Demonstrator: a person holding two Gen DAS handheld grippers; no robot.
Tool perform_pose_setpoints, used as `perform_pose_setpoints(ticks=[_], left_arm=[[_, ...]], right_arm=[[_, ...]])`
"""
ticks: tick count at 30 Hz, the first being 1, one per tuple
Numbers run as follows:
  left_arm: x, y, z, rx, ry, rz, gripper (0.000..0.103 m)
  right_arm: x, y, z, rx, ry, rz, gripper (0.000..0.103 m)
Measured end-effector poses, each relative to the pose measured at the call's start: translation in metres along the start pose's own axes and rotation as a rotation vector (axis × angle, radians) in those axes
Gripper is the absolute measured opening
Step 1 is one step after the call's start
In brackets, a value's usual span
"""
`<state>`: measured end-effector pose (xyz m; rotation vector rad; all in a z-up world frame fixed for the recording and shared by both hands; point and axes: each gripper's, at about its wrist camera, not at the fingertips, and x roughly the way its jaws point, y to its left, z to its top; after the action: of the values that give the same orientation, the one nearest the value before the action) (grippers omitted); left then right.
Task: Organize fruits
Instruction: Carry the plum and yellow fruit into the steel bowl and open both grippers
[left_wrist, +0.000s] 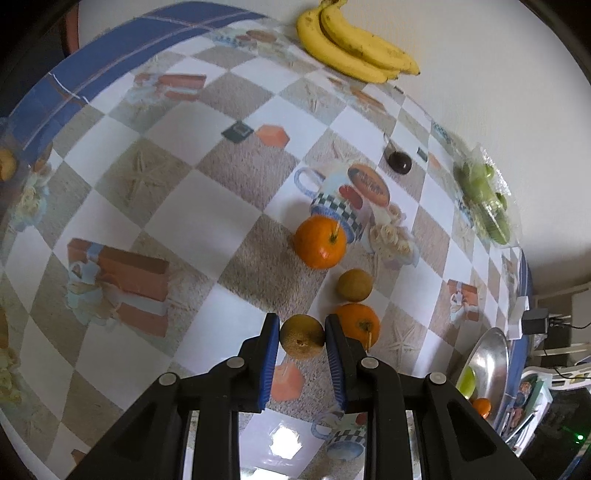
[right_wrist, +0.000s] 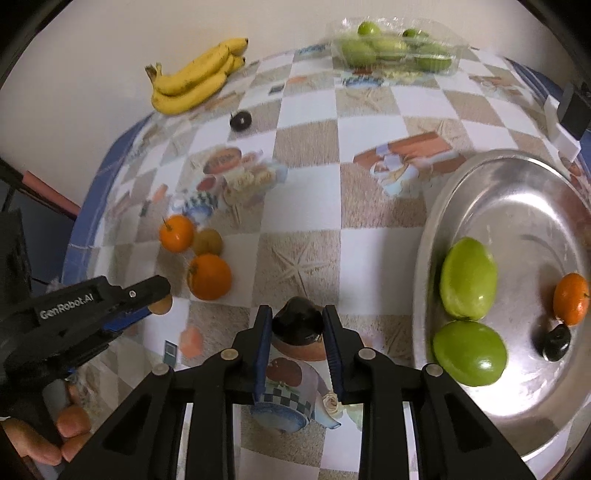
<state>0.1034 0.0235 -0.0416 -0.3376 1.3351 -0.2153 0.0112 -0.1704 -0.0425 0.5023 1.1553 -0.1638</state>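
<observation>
Left gripper (left_wrist: 302, 334) clamps brown fruit (left_wrist: 302, 335); right gripper (right_wrist: 297, 325) clamps dark fruit (right_wrist: 297, 319), possibly plum.

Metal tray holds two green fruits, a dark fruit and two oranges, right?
Not quite. The right wrist view shows only one orange on the metal tray, next to the two green fruits and the dark fruit. The other oranges sit on the tablecloth.
</observation>
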Motion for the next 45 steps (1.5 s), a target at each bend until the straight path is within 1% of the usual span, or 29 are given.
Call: perform_pose_setpoints(ticks=[5,16,21,24,27,32,38,45], left_arm=[[-0.012,-0.001,0.003,-0.004,-0.035,-0.006,0.027],[-0.033,-0.015,0.004,0.012,-0.100,-0.016,0.027],[-0.035,-0.022,0.001,0.021,-0.109,-0.016,0.027],[-0.034,-0.029,-0.003,0.032,-0.108,-0.015,0.027],[-0.032,-0.037,-0.007,0.046,-0.102,-0.018,0.027],[-0.028,-0.059,-0.018,0.092,-0.092,-0.022,0.027],[-0.023,-0.093,-0.035,0.169,-0.077,-0.027,0.027],[-0.010,-0.150,-0.067,0.327,-0.031,-0.053,0.027]], right_arm=[[-0.015,-0.003,0.003,0.019,-0.030,0.009,0.029],[-0.038,-0.021,0.004,0.074,-0.067,-0.014,0.029],[-0.049,-0.041,0.006,0.130,-0.095,-0.022,0.029],[-0.055,-0.058,0.007,0.178,-0.103,-0.016,0.029],[-0.062,-0.075,0.008,0.219,-0.115,-0.031,0.029],[-0.071,-0.108,0.007,0.293,-0.126,-0.067,0.029],[-0.081,-0.147,0.002,0.389,-0.136,-0.069,0.029],[-0.093,-0.175,-0.003,0.449,-0.154,-0.067,0.029]])
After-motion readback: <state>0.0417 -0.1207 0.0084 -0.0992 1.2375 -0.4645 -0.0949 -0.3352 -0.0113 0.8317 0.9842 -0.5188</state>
